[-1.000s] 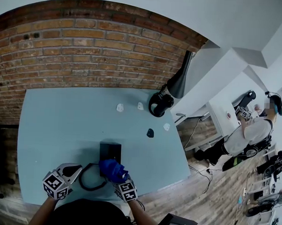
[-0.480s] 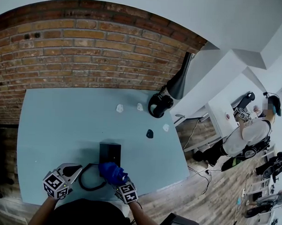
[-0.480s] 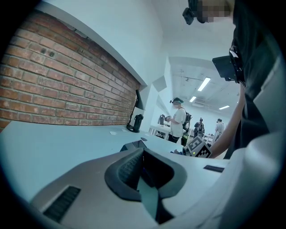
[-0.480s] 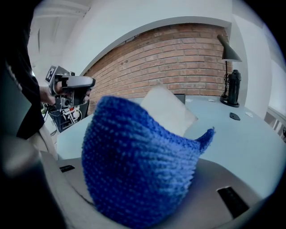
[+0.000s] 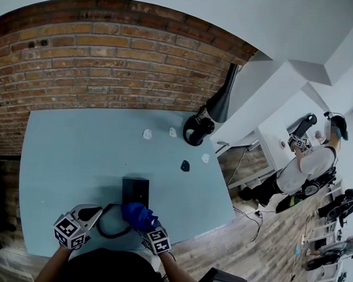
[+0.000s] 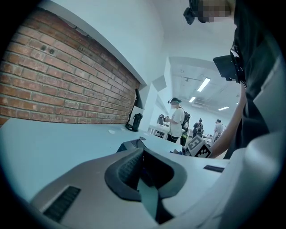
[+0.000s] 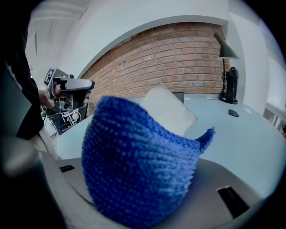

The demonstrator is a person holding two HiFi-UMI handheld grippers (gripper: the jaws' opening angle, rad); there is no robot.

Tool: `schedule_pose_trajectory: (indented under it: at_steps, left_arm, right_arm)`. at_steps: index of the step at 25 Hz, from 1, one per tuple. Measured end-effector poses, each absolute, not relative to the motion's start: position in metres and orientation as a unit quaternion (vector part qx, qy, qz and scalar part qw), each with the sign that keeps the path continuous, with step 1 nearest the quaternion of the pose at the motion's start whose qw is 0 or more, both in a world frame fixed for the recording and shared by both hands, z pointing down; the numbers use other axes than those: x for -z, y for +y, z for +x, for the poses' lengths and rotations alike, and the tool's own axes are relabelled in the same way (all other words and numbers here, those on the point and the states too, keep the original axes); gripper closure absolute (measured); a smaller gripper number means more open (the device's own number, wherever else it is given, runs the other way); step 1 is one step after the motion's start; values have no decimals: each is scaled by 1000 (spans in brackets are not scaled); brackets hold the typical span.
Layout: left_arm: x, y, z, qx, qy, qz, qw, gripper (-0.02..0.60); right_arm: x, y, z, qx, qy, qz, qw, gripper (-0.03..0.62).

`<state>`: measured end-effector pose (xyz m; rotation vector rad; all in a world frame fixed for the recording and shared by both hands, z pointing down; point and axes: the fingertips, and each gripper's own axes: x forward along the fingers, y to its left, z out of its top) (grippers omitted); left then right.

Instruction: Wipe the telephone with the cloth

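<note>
The black telephone (image 5: 135, 191) lies on the light-blue table (image 5: 70, 156), its cord (image 5: 109, 228) looping towards the near edge. A bunched blue knitted cloth (image 5: 136, 213) sits at the phone's near end, with my right gripper (image 5: 144, 221) shut on it. In the right gripper view the cloth (image 7: 134, 170) fills the space between the jaws and hides most of what lies behind. My left gripper (image 5: 94, 211) hovers left of the cord, jaws together with nothing in them. Past its closed jaws, the left gripper view shows the telephone (image 6: 132, 144).
A black lamp (image 5: 221, 102) and a dark rounded object (image 5: 194, 131) stand at the table's far right corner. Small white bits (image 5: 147, 134) and a dark piece (image 5: 185, 166) lie on the table. A brick wall (image 5: 110, 64) runs behind. A person (image 5: 307, 163) stands far right.
Almost nothing: the head view has shifted slightly, while both grippers, the cloth and the telephone keep their places.
</note>
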<state>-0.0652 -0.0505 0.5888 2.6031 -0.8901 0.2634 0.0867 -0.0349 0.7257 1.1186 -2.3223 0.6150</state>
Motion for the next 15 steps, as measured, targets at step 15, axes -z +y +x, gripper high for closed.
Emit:
schedule_pose_trajectory:
  at_steps: [15]
  left_arm:
    - [-590,-53,-67,-87,-318,924,196,560]
  right_arm:
    - [-701,-41,86,-363,-846,356,159,404]
